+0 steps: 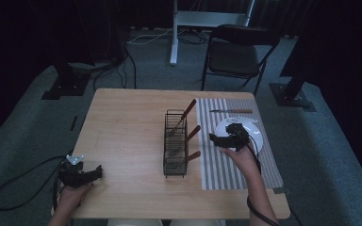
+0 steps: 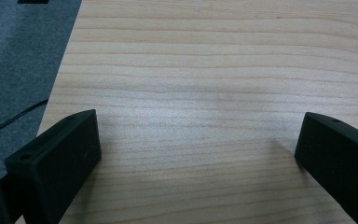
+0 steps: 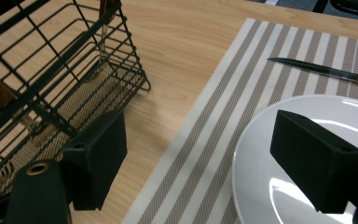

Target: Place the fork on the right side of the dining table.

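A black wire basket (image 1: 175, 148) stands in the middle of the wooden table (image 1: 127, 132) and holds three wooden-handled utensils (image 1: 192, 133). To its right a striped placemat (image 1: 226, 169) carries a white plate (image 1: 257, 137) and a wooden-handled knife (image 1: 231, 111). My right gripper (image 1: 219, 139) hovers open over the mat's left part and the plate's edge, between basket (image 3: 51, 84) and plate (image 3: 279, 186). The knife (image 3: 326, 72) lies beyond the plate. My left gripper (image 1: 96, 172) rests open at the table's front left corner, with bare wood (image 2: 200, 116) between its jaws.
A black folding chair (image 1: 235, 54) stands behind the table on grey carpet. A white stand leg (image 1: 173, 33) and dark equipment bases sit at the back. A cable (image 1: 14, 183) trails from the left gripper over the floor. The table's left half is bare wood.
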`<move>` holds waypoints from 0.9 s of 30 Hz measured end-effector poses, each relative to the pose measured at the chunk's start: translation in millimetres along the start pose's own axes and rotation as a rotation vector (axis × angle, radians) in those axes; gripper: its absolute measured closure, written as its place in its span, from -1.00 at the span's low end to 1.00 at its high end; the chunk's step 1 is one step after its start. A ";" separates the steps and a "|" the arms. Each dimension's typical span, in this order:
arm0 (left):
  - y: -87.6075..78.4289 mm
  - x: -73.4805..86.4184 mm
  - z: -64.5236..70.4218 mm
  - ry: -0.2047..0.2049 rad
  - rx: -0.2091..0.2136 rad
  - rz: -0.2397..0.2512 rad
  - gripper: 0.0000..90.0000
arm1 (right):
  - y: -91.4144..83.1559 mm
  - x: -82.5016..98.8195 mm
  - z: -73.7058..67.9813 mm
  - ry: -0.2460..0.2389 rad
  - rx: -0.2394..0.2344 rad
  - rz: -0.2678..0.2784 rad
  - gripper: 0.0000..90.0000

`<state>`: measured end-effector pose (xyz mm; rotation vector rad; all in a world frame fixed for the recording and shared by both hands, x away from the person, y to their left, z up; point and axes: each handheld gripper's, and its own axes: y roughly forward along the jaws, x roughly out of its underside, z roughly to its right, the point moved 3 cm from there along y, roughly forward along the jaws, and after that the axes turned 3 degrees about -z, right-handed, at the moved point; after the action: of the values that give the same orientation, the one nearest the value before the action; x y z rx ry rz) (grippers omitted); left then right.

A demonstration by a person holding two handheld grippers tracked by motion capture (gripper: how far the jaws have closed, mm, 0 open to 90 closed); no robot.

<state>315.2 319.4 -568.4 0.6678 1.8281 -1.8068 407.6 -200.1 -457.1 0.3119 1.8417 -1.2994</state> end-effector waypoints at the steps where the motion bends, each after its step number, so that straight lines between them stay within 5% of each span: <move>1: 0.0 0.0 0.0 0.000 0.000 0.000 -0.99 | 1.2 -2.1 -0.1 0.002 -0.002 0.001 -0.60; 27: -0.7 0.8 0.2 0.003 0.004 0.001 -0.99 | 25.4 -68.0 -14.0 -0.030 -0.047 0.038 -0.55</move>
<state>314.1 319.2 -568.4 0.6730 1.8270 -1.8100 458.4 -159.9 -421.6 0.2989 1.8296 -1.2268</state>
